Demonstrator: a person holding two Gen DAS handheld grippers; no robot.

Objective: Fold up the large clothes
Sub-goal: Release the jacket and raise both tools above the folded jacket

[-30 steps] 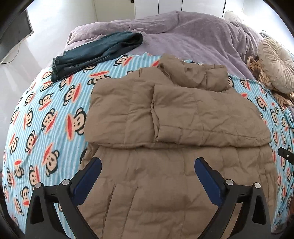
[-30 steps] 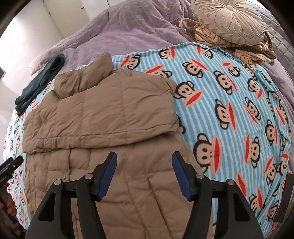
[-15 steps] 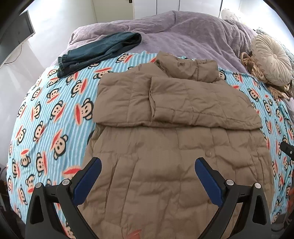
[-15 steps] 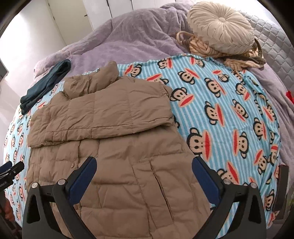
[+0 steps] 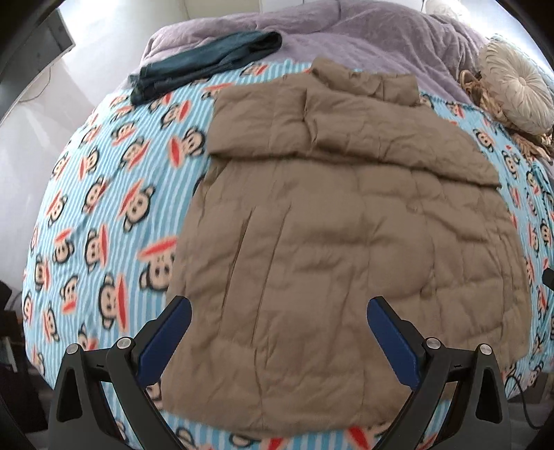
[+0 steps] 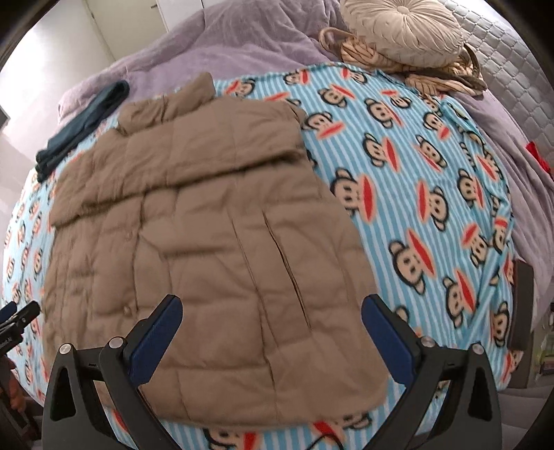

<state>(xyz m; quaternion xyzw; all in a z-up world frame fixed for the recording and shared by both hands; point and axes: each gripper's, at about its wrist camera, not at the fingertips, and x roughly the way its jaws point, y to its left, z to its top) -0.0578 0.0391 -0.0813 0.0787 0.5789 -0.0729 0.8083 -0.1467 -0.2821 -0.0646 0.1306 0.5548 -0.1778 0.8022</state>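
Tan puffer jacket (image 5: 346, 225) lies sleeves-folded with its hem now nearer both backed-off grippers, the left gripper (image 5: 278, 329) and right gripper (image 6: 271, 327) spread empty toward 6 o'clock, so a hem-to-collar fold likely comes next.

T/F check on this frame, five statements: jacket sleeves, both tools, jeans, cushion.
1. The brown jacket lies with both sleeves folded across its chest. True.
2. The left tool is shut on the jacket hem. False: its jaws stand open, nothing between them.
3. The right tool is open and holds nothing. True.
4. The folded jeans lie on top of the jacket. False: they lie apart from it, at the bed's far side.
5. The round cushion sits on a woven basket. True.
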